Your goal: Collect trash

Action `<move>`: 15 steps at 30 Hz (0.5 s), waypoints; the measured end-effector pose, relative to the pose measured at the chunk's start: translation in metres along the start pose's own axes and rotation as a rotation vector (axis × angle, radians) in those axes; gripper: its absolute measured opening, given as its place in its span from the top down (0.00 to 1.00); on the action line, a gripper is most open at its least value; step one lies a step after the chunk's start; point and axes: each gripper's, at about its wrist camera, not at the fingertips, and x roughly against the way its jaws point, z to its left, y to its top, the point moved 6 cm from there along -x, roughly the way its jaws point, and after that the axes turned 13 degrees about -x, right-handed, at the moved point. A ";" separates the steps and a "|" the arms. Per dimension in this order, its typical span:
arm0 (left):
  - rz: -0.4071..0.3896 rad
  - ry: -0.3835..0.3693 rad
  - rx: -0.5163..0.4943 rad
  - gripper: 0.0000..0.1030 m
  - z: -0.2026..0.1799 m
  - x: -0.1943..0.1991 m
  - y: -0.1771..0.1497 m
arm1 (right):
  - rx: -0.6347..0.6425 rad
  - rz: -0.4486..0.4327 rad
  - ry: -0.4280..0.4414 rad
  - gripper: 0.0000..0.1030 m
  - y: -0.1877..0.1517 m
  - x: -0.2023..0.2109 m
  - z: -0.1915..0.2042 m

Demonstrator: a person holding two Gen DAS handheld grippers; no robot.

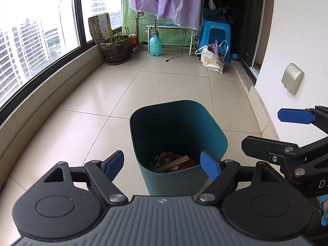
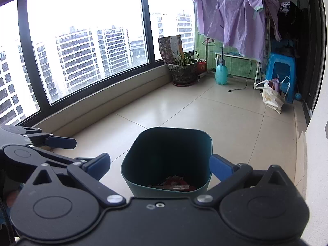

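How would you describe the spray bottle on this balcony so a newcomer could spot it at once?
Look to the far end of the tiled floor, below the hanging purple garment. The spray bottle stands upright there, between the patterned plant pot and the blue stool. It alone is pale turquoise, with a pump handle on top.

Tiled floor [image 1: 98,102], teal bin [image 1: 178,127], plant pot [image 1: 115,48]
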 end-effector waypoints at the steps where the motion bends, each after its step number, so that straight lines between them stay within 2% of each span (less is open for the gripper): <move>1: -0.003 0.002 0.000 0.21 0.001 0.001 -0.001 | 0.010 -0.004 -0.002 0.00 -0.001 -0.001 0.002; 9: -0.002 0.011 0.043 0.21 0.012 -0.007 -0.008 | 0.013 0.012 -0.034 0.00 -0.006 -0.018 -0.002; 15: 0.000 0.013 0.050 0.21 0.016 -0.015 -0.009 | 0.019 0.038 -0.014 0.00 -0.015 -0.026 0.006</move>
